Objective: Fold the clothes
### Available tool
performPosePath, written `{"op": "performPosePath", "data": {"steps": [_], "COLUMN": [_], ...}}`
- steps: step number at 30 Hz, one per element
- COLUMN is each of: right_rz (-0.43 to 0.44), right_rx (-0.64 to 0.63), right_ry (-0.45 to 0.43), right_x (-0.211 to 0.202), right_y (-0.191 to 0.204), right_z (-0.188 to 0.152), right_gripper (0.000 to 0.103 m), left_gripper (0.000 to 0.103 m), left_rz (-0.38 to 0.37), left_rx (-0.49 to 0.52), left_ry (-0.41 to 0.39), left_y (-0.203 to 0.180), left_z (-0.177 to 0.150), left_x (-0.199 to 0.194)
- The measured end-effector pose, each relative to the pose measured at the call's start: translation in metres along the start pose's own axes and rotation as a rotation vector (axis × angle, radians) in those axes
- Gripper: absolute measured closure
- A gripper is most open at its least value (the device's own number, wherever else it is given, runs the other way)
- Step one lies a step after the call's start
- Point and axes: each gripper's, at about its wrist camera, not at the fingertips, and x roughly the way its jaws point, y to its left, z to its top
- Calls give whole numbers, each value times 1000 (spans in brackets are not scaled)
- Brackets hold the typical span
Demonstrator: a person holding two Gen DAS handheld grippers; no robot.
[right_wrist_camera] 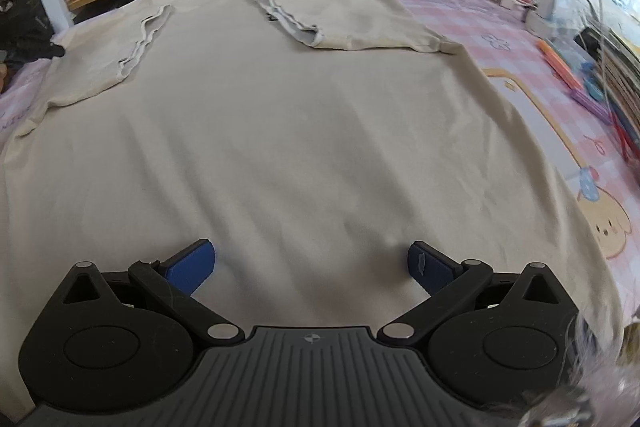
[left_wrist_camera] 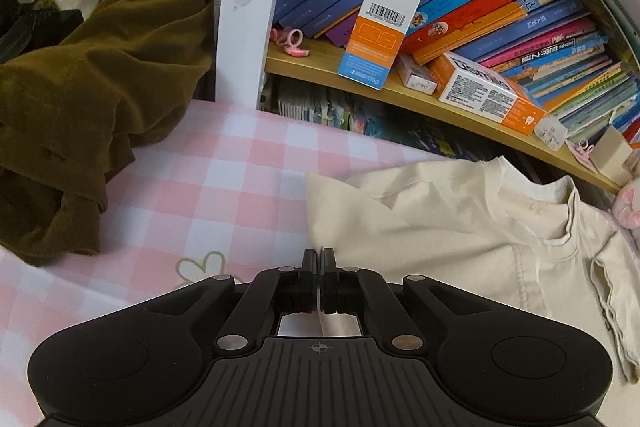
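Because the cream T-shirt (right_wrist_camera: 280, 131) spread flat on the bed (right_wrist_camera: 532, 39) is light, limp cotton, it likely handles best pinched at hems or corners. Left gripper (left_wrist_camera: 319, 255) is clenched on its side edge; right gripper (right_wrist_camera: 312, 261) hovers released over the lower body.

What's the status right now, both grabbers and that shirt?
Left gripper shut on cream shirt edge. Right gripper open, over shirt's body. Both sleeves folded in. Olive garment heaped to the left, apart from shirt.

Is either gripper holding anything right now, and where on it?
The left gripper pinches the cream shirt at its side edge below the sleeve. The right gripper is open, holding nothing.
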Motion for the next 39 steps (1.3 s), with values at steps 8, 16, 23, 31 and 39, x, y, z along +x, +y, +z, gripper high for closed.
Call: {"op": "performPosePath", "data": {"steps": [8,16,23,31,39], "right_rz": [21,-26,-34,-4,42], "right_rx": [-32,-53,12,-29,-53], "right_ry": [-5,-73,-112,-109,-146], "right_x": [4,-3,-19,-26,-44], "right_y": [7,7,-7,-17,-51], "right_z": [5,3,4,-4,-15], "right_gripper": [0,0,0,0,0], "left_gripper": [101,93,58,46,39], "left_rz": [32,40,45,83,108], "left_rx": [44,63,74,119,170], "left_ry": [-3,-16,-84,-111,-129], "left_y": [3,9,9,-12,-53], "left_z": [2,-3,-8,-36,-74], "left_x": [2,-6,-35,-63,-103]}}
